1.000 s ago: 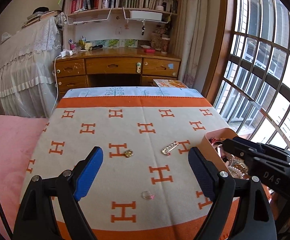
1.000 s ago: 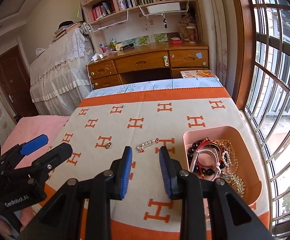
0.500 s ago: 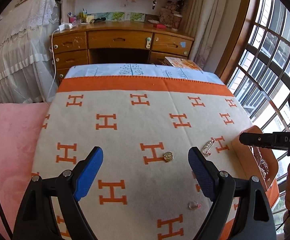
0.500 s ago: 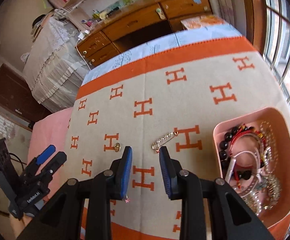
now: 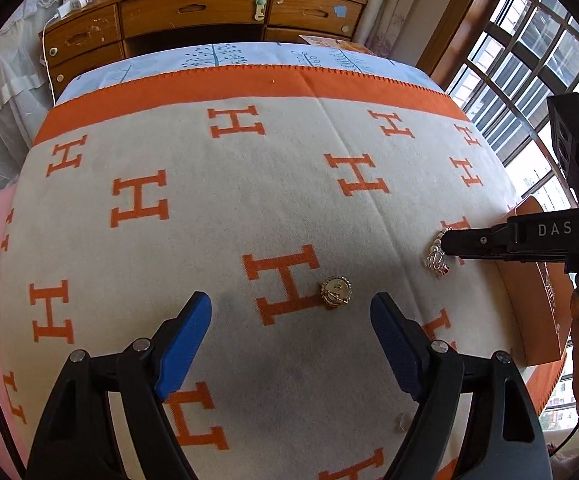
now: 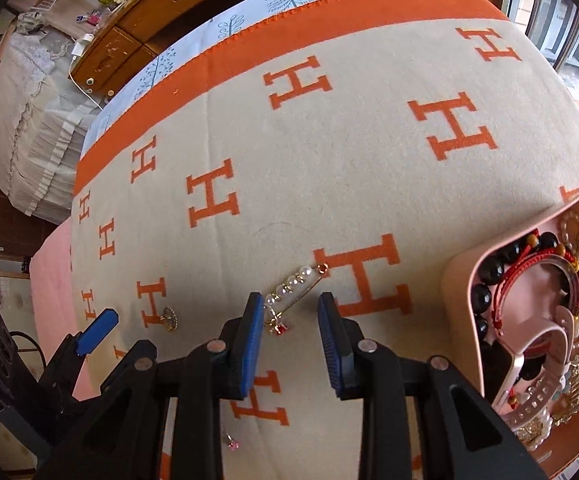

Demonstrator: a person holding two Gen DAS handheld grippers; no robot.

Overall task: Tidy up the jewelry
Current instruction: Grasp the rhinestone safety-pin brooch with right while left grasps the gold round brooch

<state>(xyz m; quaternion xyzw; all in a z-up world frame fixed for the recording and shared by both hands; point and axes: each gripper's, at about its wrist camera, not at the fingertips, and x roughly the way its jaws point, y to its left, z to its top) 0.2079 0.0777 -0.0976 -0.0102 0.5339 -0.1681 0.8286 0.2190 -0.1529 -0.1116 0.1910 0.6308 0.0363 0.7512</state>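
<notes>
A gold round brooch [image 5: 335, 292] lies on the cream blanket with orange H marks [image 5: 217, 208], just ahead of my open left gripper [image 5: 291, 316]. It also shows in the right wrist view [image 6: 168, 317]. A pearl safety-pin brooch [image 6: 291, 294] with a red charm lies between the tips of my open right gripper [image 6: 291, 318], which hovers low over it. The pin also shows in the left wrist view [image 5: 436, 258], partly behind the right gripper's fingers [image 5: 473, 242]. A pink tray [image 6: 455, 280] at the right holds several bracelets and beads.
A small clear ring with a pink stone [image 6: 231, 442] lies near the blanket's front edge, partly hidden by my right gripper; it also shows in the left wrist view [image 5: 403, 424]. A wooden desk [image 5: 193, 12] stands beyond the bed. Windows [image 5: 529, 60] line the right side.
Both grippers have dropped closer to the blanket and tilted down. The right gripper has opened wider and now brackets the pearl pin; the left gripper has come nearer the gold brooch.
</notes>
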